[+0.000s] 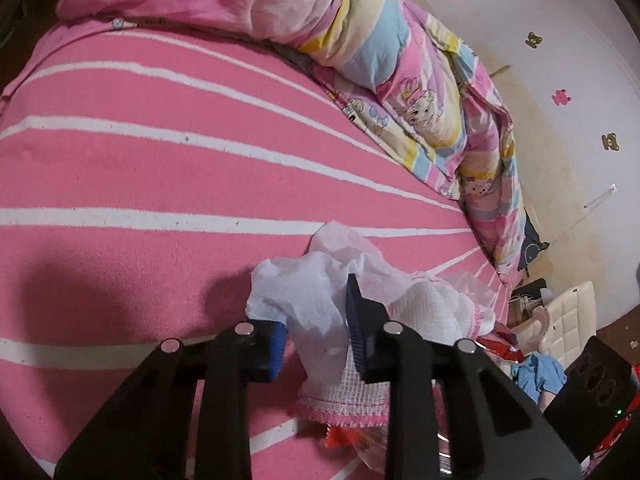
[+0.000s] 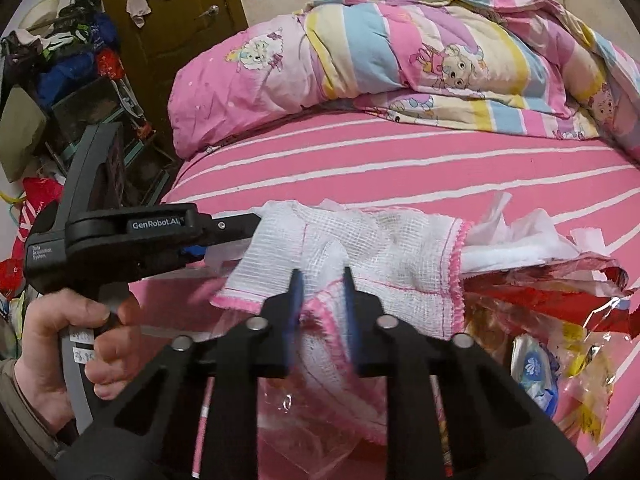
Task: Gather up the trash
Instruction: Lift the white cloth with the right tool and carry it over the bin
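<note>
Left wrist view, near: our left claw [image 1: 316, 336] is clenched on white tissue paper [image 1: 304, 292] bunched over the gauze cloth [image 1: 432, 304]. Right wrist view: our right claw [image 2: 322, 300] pinches a fold of that pink-edged cloth [image 2: 380, 240], likely to lift the pile together. Beside it, red snack wrappers [image 2: 540, 296] on the striped bedsheet [image 2: 400, 168]; beyond, a rolled cartoon quilt [image 2: 400, 52].
</note>
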The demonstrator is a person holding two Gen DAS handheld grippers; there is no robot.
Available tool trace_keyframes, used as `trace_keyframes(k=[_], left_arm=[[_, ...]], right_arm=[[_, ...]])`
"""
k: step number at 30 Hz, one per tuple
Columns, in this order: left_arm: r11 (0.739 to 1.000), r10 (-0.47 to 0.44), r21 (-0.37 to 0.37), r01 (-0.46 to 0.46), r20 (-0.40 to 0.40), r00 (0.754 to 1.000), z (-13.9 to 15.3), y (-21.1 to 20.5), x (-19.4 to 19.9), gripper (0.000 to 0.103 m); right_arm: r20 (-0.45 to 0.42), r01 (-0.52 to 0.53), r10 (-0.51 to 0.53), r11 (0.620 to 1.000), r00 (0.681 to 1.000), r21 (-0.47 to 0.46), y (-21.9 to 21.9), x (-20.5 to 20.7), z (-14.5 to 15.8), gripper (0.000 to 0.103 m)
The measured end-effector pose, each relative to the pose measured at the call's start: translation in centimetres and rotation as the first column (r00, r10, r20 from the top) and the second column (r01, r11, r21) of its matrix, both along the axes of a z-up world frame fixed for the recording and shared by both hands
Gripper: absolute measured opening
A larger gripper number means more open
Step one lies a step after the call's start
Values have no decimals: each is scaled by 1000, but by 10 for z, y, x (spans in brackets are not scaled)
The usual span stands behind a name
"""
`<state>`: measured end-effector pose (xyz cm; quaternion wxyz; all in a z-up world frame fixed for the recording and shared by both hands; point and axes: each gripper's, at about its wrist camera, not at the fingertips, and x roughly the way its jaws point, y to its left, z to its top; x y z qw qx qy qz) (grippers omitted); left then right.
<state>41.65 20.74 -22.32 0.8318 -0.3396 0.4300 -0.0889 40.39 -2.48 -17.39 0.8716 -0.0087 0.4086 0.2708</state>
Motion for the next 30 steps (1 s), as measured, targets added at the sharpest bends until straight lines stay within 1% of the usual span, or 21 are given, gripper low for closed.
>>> trace_keyframes(k=[2,4,5,9,11,16,20,24,27,30], left_arm=[[1000,1,7,-1,11,1000,4,3,-2,13],[1000,12,0,-12,34,999,10,6,-5,10],[1000,18,6,-19,50,999,14,7,-7,6],[999,30,26,-33,93,995,28,10,-15,2],[999,25,24,-28,117,993,38,12,-22,2],[998,10,58,-23,203,979,74,7,-51,2],[997,21,68,-39,244,969,98,1,-75,2],[997,48,42,-61,269,962,116,2,-101,2],[998,52,14,-58,275,960,133,0,-117,2],[999,36,25,-45,295,955,153,-8,-132,2]], right_arm=[[11,-5,5,1000,1000,8,0,-1,4,13],[27,-1,1,1000,1000,20,-1,-3,8,12],[39,4,-5,999,999,34,-3,-5,12,11],[80,30,-38,994,996,106,-14,-9,29,10],[106,44,-61,987,992,153,-22,-14,41,10],[182,64,-111,967,977,246,-39,-31,76,10],[207,67,-128,957,970,282,-48,-37,100,10],[250,56,-135,953,959,299,-60,-50,127,10],[269,51,-139,949,953,311,-69,-61,148,10],[277,50,-148,942,949,333,-81,-75,168,10]])
